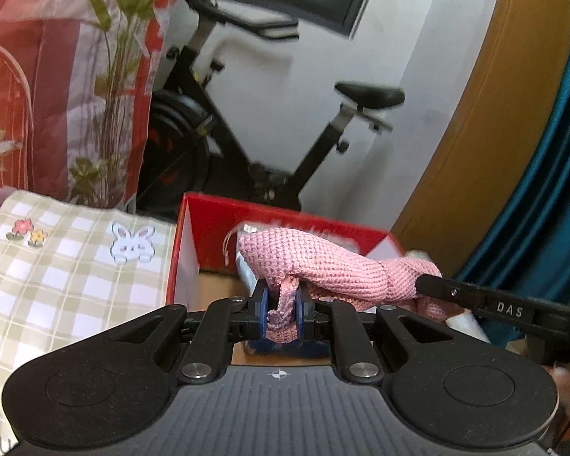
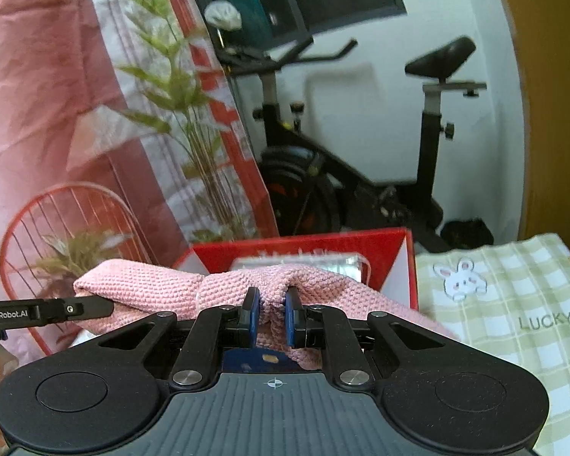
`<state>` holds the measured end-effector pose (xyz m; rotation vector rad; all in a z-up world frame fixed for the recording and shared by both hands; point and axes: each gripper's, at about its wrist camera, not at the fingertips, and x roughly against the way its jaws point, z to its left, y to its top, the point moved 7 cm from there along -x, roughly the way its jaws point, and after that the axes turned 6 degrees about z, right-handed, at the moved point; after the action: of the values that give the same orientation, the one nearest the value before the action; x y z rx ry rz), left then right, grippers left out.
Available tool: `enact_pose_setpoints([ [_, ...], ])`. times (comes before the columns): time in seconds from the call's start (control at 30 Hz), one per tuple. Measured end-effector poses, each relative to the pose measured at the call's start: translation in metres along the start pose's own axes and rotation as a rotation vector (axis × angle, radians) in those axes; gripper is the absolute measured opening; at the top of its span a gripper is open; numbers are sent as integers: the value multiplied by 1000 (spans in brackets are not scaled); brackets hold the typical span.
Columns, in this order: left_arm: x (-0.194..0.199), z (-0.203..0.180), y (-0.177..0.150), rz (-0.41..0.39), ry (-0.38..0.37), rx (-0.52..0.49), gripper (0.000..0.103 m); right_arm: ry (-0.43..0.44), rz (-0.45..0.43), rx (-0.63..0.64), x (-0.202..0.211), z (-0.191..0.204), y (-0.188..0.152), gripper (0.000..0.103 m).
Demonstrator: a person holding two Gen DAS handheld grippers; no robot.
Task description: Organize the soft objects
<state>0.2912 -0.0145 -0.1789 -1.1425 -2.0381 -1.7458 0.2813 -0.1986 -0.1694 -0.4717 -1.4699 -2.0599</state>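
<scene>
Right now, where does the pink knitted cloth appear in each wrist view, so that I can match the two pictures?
Left wrist view: the pink knitted cloth lies across the lower centre, pinched by the left gripper, its right end at the other gripper's finger.
Right wrist view: the cloth spans centre-left to lower right, pinched by the right gripper.
Shared landmark: the open red cardboard box just behind the cloth.

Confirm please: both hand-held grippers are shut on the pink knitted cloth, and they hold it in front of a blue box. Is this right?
Only the colour of the box is wrong: the box is red, not blue, as the right wrist view shows. The rest stands: the left hand-held gripper and the right hand-held gripper are both shut on the pink knitted cloth, held in front of that box.
</scene>
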Motion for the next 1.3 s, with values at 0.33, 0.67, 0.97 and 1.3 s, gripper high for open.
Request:
enact_pose_setpoints([
  [0.33,-33,13,-11,125,16,-3,33,-59,145,46,-37,-3,-24,15],
  [0.67,-31,6,-9,93,54,-52,51,-20,212,40,-63,12,-41,15],
  [0.97,-16,2,-5,61,81,-62,69,-112,141,95,-36,18,-29,44],
  [1.3,8,-7,-13,54,102,-90,101,-149,67,78,8,8,-29,102],
])
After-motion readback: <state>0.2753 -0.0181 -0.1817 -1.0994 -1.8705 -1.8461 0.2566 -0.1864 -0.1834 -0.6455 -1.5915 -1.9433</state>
